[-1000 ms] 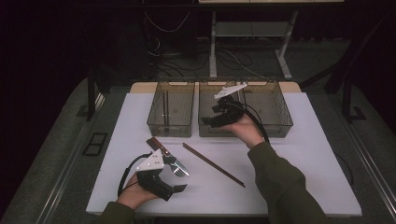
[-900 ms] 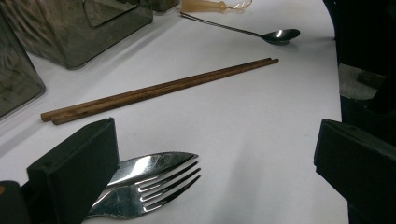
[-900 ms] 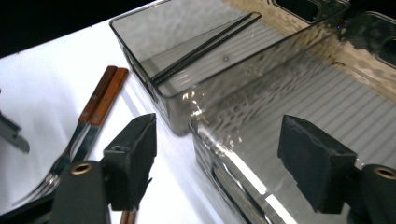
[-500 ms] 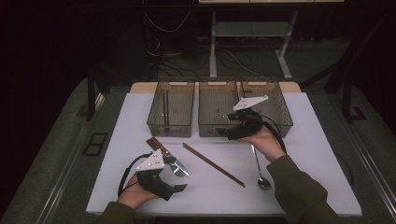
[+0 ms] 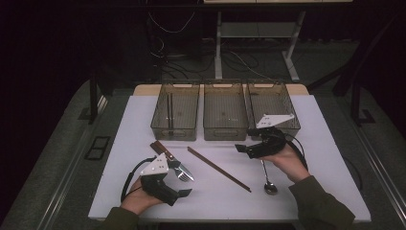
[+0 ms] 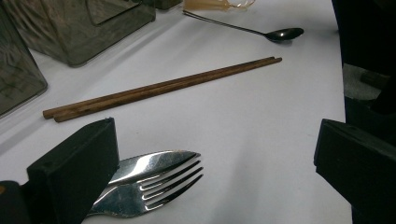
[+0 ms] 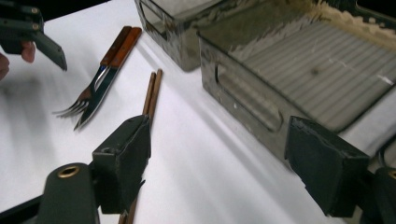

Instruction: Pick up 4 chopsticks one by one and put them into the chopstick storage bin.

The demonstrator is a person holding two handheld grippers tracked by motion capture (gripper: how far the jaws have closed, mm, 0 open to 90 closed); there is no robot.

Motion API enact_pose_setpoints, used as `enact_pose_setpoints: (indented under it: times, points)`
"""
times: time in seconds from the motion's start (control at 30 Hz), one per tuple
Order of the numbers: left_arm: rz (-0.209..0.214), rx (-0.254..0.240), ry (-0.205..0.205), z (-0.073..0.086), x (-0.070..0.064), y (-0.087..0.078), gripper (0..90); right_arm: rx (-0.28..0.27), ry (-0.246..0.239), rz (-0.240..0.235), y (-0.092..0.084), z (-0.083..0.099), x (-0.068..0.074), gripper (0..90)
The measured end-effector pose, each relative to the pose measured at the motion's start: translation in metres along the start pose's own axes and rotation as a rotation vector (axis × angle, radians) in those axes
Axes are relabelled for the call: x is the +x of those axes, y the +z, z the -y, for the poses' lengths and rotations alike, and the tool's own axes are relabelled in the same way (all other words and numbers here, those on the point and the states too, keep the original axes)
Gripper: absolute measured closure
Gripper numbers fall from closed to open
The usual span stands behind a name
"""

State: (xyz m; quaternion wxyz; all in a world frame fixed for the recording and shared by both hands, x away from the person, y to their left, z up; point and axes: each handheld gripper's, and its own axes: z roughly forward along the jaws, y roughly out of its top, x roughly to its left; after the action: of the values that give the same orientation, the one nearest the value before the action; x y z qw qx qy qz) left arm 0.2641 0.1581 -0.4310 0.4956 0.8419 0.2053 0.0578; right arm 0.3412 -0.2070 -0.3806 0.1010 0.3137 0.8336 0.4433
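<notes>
Chopsticks (image 5: 218, 168) lay mid-mat. Left of them, left gripper (image 5: 182, 184) gaped wide over fork (image 5: 183, 173), gripping nothing. Right of them, right gripper (image 5: 245, 144) spread empty beside spoon (image 5: 267, 178).

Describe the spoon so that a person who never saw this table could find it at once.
Start from the three clear bins at the back of the white table. In front of the rightmost bin, by the right gripper, lies the spoon, bowl toward the person. It is all metal and alone; the fork has a wooden handle.
</notes>
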Motion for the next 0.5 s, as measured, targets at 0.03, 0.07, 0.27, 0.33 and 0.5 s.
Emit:
enact_pose_setpoints:
  times: [0.03,0.07,0.27,0.33,0.5]
  points:
    - [-0.001,0.000,0.000,0.000,0.000,0.000,0.0,0.001,0.004,-0.001,-0.001,0.003,0.000,23.0]
    - [-0.001,-0.001,0.000,0.000,0.000,0.000,0.0,0.002,0.005,0.002,-0.002,0.006,0.000,23.0]
    - [-0.001,-0.004,0.001,0.000,0.000,-0.001,0.0,0.029,0.008,0.000,-0.008,0.023,0.003,23.0]
    - [-0.001,-0.002,0.002,0.000,0.000,-0.001,0.0,0.034,0.007,-0.005,-0.010,0.029,0.005,23.1]
    - [-0.001,-0.004,0.000,0.000,-0.001,-0.001,0.0,0.048,0.003,-0.010,-0.015,0.042,0.009,23.1]
